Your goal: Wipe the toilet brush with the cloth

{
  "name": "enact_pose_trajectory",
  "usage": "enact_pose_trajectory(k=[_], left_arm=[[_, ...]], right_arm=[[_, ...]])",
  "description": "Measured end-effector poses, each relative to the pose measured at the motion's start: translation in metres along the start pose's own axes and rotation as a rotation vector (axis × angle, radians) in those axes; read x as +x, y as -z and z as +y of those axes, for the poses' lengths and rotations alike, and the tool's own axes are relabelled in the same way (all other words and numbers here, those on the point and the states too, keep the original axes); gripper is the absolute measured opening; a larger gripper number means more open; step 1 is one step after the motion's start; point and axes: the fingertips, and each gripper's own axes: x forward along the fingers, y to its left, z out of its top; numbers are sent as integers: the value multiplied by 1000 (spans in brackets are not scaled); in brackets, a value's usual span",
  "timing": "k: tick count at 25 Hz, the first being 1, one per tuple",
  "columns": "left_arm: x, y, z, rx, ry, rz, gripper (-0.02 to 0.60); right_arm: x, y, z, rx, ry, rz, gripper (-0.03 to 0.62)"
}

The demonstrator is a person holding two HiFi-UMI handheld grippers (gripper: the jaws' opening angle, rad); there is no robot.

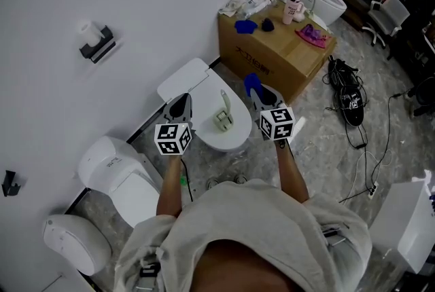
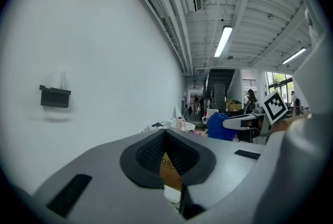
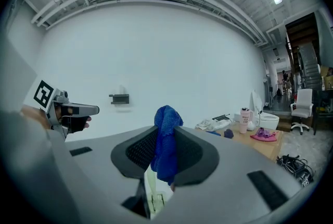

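Toilet (image 1: pixel 204 138) bears brush (image 1: pixel 223 115), handle wallward; right tool (image 3: pixel 166 130) pinches upright cloth (image 3: pixel 166 152), left tool (image 2: pixel 165 133) clenched.

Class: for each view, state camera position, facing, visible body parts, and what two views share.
Head view: on head, facing down at toilet; forearms, left gripper, right gripper show.
Left gripper view: on left gripper, facing along wall; shut jaws show.
Right gripper view: on right gripper, facing wall; jaws clamp blue cloth.
All share the wall holder.

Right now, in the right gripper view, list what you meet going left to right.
left gripper → wall holder → cloth → pink cup → white chair
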Motion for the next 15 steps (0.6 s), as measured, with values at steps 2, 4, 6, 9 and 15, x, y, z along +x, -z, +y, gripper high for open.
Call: enact_pose_trajectory(k=[2, 4, 6, 9, 15], left_arm=[[1, 1, 1, 0, 0, 0, 18], [1, 1, 1, 0, 0, 0, 18], [1, 0, 1, -1, -1, -1, 18], [2, 1, 1, -2, -3, -2, 18], [4, 1, 0, 1, -7, -2, 18]], right_arm=[[1, 0, 1, -2, -1, 1, 97], [2, 1, 1, -5, -3, 3, 97], [2, 2, 1, -7, -4, 5, 97], [2, 3, 1, -6, -5, 8, 97], [3, 3, -1, -5, -9, 4, 97]])
